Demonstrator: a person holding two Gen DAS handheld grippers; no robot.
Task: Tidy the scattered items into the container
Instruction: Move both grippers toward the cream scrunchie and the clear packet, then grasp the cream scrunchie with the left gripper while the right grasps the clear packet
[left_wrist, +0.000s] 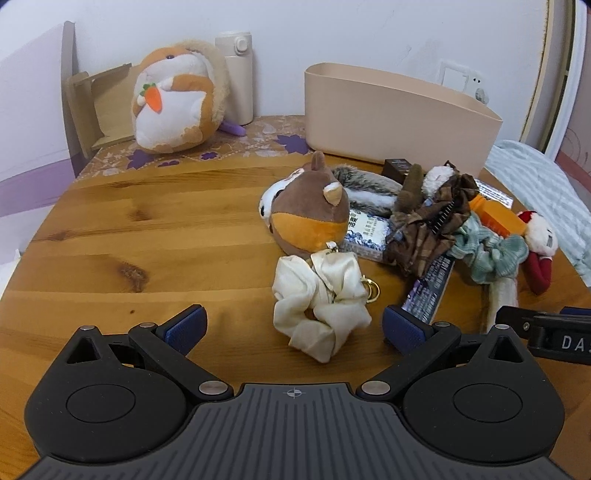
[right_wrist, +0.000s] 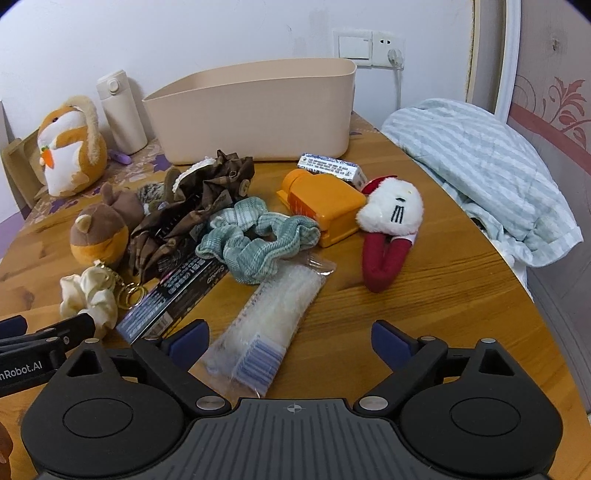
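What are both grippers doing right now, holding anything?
Left gripper: open, empty, cream scrunchie lying between its jaws.
Right gripper: open, empty, over the clear packet.

left tool (left_wrist: 293, 325) | right tool (right_wrist: 290, 341) | black bodies | blue pads | silver screws

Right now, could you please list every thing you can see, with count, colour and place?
container: 1, beige, table back
hamster plush: 1, orange-white, back left
bottle: 1, cream, behind hamster
bear plush: 1, brown-orange, pile's left
cream scrunchie: 1, nearest left gripper
green scrunchie: 1, pile centre
orange box: 1, before container
clear bag: 1, near right gripper
left gripper: open
right gripper: open
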